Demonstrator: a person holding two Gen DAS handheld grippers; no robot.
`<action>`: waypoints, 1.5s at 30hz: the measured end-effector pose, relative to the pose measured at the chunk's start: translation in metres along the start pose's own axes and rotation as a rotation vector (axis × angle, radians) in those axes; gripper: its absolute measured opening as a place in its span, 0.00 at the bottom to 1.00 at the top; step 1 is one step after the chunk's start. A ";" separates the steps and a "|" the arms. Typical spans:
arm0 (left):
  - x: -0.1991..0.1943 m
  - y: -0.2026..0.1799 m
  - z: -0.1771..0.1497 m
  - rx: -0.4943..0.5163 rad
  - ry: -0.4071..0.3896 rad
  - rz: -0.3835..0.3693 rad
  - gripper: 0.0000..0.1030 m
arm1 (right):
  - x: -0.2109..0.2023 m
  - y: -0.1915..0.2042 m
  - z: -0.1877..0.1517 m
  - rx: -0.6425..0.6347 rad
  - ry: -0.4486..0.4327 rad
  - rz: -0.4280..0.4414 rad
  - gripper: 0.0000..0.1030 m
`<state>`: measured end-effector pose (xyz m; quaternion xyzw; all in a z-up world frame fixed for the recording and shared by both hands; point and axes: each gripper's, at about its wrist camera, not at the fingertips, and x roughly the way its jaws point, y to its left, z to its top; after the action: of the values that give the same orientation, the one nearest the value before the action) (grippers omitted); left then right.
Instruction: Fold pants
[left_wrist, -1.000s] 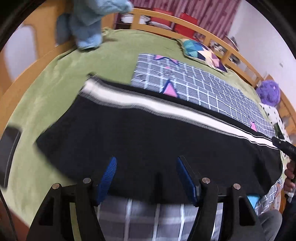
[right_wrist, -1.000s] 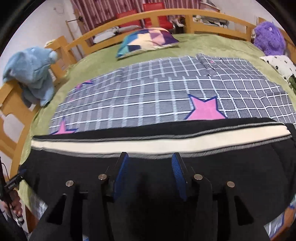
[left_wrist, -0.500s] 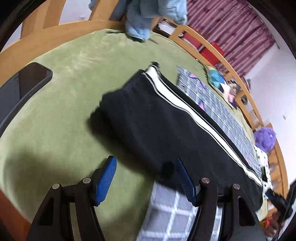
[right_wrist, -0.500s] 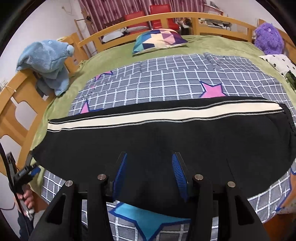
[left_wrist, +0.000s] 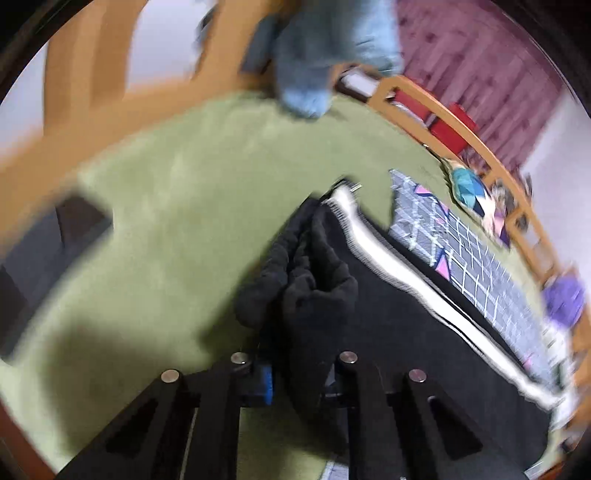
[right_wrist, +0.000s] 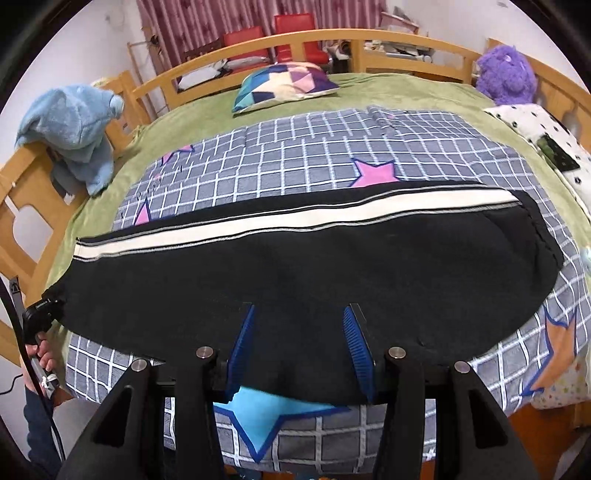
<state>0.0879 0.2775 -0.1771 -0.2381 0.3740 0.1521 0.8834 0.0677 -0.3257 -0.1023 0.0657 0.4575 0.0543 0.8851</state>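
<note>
Black pants with a white side stripe lie flat lengthwise across the checked blanket, folded leg on leg. My right gripper is open above the pants' near edge, nothing between its blue pads. My left gripper is shut on the pants' leg-end hem, which bunches up in folds between its fingers. The rest of the pants stretch away to the right in the left wrist view. The left gripper also shows at the far left of the right wrist view.
A grey checked blanket with stars covers the green bed sheet. A blue plush hangs on the wooden bed rail. A patterned pillow, a purple plush and a dark phone lie around.
My left gripper has swung to the pants' leg end and closed on the hem, lifting it into folds. My right gripper has drawn back toward the near edge and stays open.
</note>
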 end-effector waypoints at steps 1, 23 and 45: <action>-0.012 -0.020 0.004 0.055 -0.035 0.024 0.12 | -0.004 -0.005 -0.001 0.011 -0.008 0.004 0.48; -0.062 -0.415 -0.195 0.836 0.314 -0.313 0.11 | -0.054 -0.079 -0.020 0.195 -0.159 -0.105 0.47; -0.095 -0.278 -0.089 0.442 0.093 -0.384 0.71 | 0.092 -0.035 0.004 0.143 0.110 0.207 0.61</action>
<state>0.0957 -0.0121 -0.0764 -0.1133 0.3863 -0.1140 0.9083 0.1253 -0.3467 -0.1791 0.1723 0.4988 0.1160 0.8414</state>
